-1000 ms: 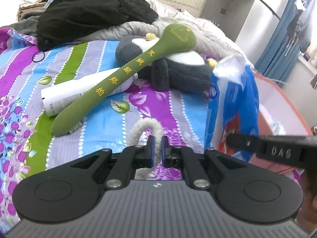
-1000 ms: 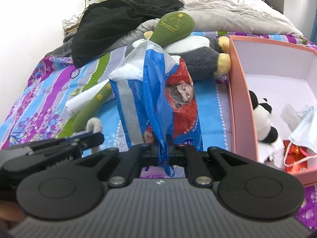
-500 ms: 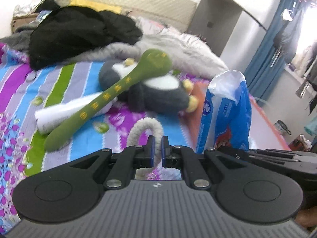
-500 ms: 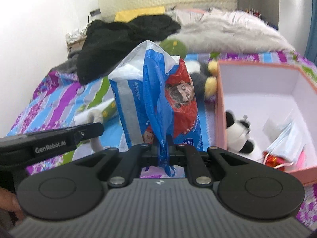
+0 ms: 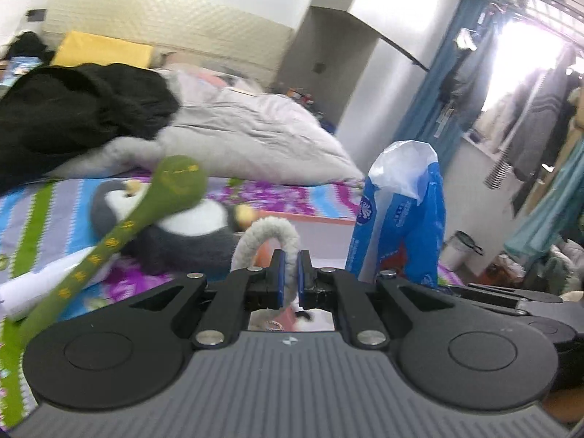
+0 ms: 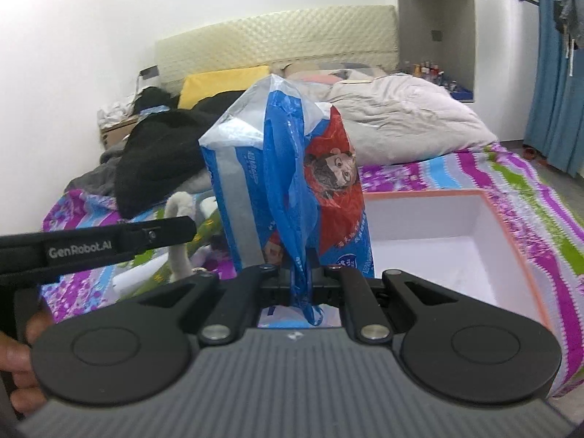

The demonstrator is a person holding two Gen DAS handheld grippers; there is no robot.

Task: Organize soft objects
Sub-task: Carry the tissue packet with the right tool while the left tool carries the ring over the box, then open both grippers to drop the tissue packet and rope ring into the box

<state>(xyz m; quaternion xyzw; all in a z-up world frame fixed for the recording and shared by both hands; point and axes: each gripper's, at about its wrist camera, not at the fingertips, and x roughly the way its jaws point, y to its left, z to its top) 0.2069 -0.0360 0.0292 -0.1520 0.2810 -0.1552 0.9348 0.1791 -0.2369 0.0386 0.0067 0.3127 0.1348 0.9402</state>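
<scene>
Count, both views: 2 grippers – left gripper [image 5: 288, 273], right gripper [image 6: 300, 279]. 1 blue tissue pack [image 6: 288, 182]. 1 fuzzy white loop [image 5: 268, 235]. 1 green plush stick [image 5: 120, 230]. 1 grey-white plush penguin [image 5: 189, 233]. 1 white tube [image 5: 47, 281], partly hidden. 1 pink-rimmed box [image 6: 511, 226]. 1 black clothes heap [image 5: 76, 109]. 1 grey duvet [image 6: 405, 124]. 1 yellow pillow [image 6: 222, 80].

I see a yellow pillow [image 6: 222, 82] at eleven o'clock against the padded headboard [image 6: 277, 40], and blue curtains [image 6: 558, 73] hanging at two o'clock.
</scene>
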